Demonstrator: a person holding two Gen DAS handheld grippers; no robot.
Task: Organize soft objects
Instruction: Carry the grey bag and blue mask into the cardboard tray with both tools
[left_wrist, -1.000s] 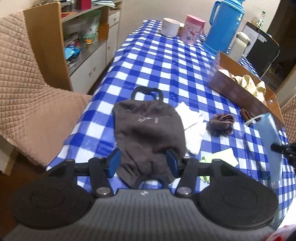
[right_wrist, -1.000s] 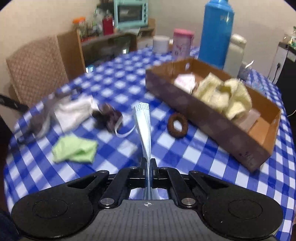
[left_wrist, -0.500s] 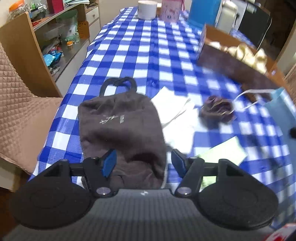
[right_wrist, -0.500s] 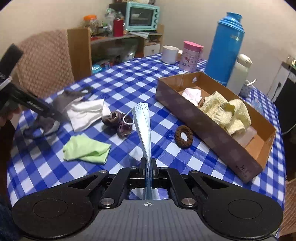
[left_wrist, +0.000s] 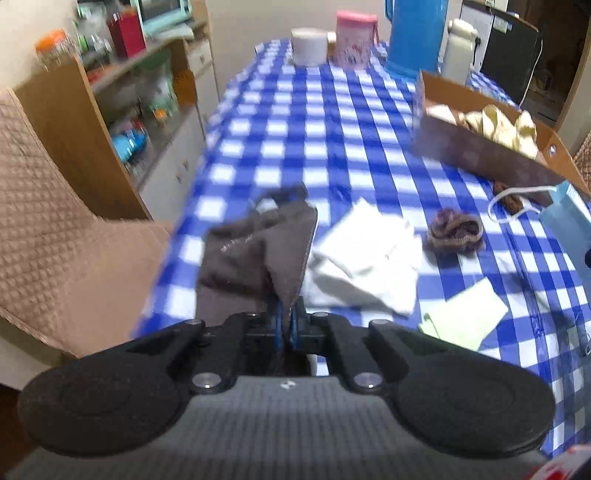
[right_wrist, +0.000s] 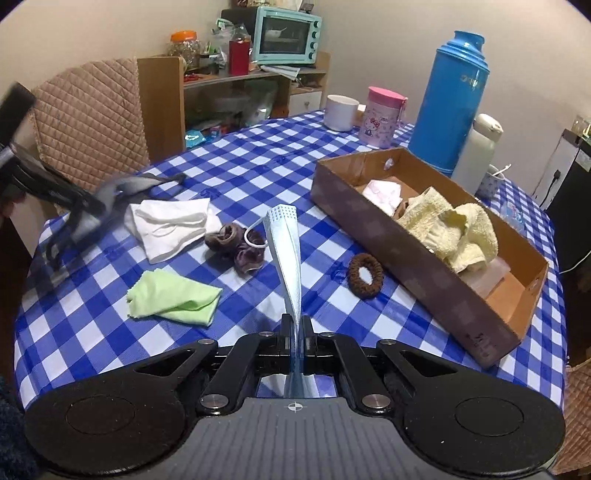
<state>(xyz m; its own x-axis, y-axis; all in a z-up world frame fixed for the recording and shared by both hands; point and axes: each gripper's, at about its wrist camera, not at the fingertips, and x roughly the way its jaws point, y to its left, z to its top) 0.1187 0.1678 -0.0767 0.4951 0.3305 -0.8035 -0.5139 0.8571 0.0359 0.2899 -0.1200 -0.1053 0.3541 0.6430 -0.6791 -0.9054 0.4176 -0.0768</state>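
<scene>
The left gripper (left_wrist: 285, 321) is clamped on one dark grey mask (left_wrist: 258, 251), its near edge raised off the checked tablecloth (left_wrist: 295, 122); the right gripper (right_wrist: 294, 328) pinches one pale blue mask (right_wrist: 286, 251), held upright above the cloth; just beyond lie one green cloth (right_wrist: 171, 299), one white mask (right_wrist: 171, 225), two scrunchies, a purple one (right_wrist: 238, 247) and a brown one (right_wrist: 365, 274); farther right, one cardboard box (right_wrist: 424, 258) holds yellow towels (right_wrist: 448, 229); at the far end stand one white cup (right_wrist: 341, 112), one pink tumbler (right_wrist: 382, 118), one blue flask (right_wrist: 452, 99)
</scene>
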